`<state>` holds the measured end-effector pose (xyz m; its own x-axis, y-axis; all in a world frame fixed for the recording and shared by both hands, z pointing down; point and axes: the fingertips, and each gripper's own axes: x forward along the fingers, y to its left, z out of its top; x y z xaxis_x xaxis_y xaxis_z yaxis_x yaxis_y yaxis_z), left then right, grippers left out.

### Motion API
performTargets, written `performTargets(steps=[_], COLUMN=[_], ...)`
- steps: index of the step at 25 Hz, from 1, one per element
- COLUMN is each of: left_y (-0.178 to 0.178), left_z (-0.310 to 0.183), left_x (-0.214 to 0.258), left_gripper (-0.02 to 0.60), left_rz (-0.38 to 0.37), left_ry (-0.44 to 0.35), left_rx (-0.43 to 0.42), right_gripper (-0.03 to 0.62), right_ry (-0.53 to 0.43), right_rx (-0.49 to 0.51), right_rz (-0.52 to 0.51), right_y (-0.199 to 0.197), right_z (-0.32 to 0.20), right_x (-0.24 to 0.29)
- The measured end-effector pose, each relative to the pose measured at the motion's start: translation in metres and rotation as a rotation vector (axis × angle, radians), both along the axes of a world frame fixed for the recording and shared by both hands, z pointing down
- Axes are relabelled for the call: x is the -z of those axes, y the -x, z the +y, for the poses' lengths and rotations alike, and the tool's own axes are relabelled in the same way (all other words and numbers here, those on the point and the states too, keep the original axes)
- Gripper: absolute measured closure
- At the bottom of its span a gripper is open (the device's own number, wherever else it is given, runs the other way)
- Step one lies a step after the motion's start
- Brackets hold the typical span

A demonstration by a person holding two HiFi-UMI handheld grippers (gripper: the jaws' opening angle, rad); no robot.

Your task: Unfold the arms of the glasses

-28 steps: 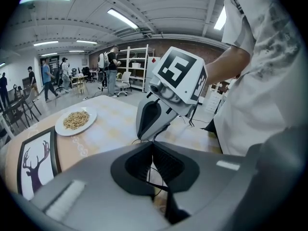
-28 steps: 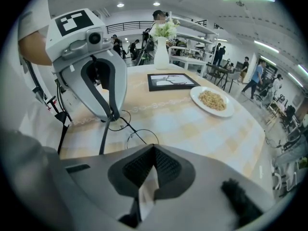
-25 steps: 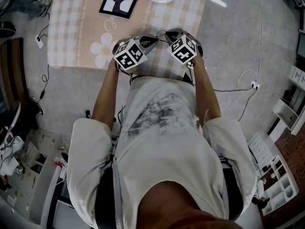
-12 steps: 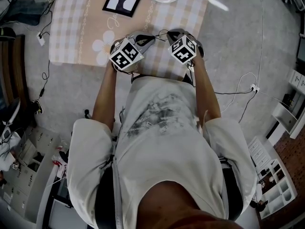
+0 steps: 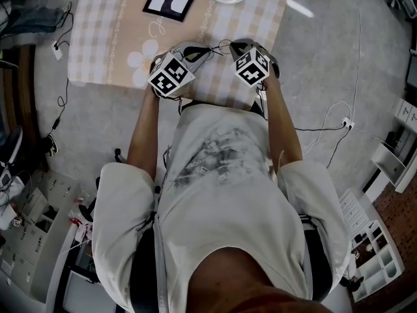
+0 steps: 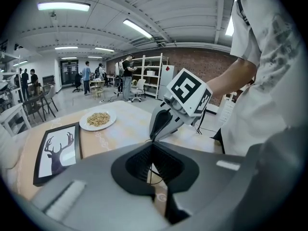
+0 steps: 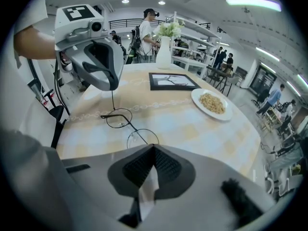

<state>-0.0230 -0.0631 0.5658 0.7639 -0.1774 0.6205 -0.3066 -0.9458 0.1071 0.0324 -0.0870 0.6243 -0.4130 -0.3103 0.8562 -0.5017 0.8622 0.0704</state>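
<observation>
Thin wire-framed glasses (image 7: 130, 127) with round lenses hang just above the checked tablecloth (image 7: 192, 129) between my two grippers. My right gripper (image 7: 154, 147) is shut on the end of one arm, which runs from the nearer lens to its tips. My left gripper (image 7: 111, 87) is shut on the other arm, a thin wire that drops from its tips to the farther lens. The left gripper view shows that wire (image 6: 153, 170) between the left gripper's (image 6: 153, 144) closed jaws, with the right gripper (image 6: 154, 137) right in front. In the head view both grippers, left (image 5: 203, 52) and right (image 5: 233, 45), meet over the table's near edge.
A white plate of food (image 7: 211, 103) and a framed deer picture (image 7: 171, 81) lie farther back on the table. A vase of flowers (image 7: 164, 49) stands behind the picture. Cables (image 5: 326, 119) trail on the floor. People stand in the background.
My left gripper has shifted a little to the left and tilted slightly. The right gripper has stayed put, and both stay closed on the glasses.
</observation>
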Motion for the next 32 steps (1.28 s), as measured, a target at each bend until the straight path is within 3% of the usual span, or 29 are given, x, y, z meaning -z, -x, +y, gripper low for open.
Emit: performTargets(steps=[32], left_y=[0.026], left_z=[-0.009], left_x=[0.011], left_gripper=[0.574], left_rz=[0.095], left_ry=[-0.012], left_rx=[0.188], right_gripper=[0.577], right_ry=[-0.012], right_rx=[-0.021], right_rz=[-0.009], right_y=[0.000], right_z=[0.001], right_x=[0.000])
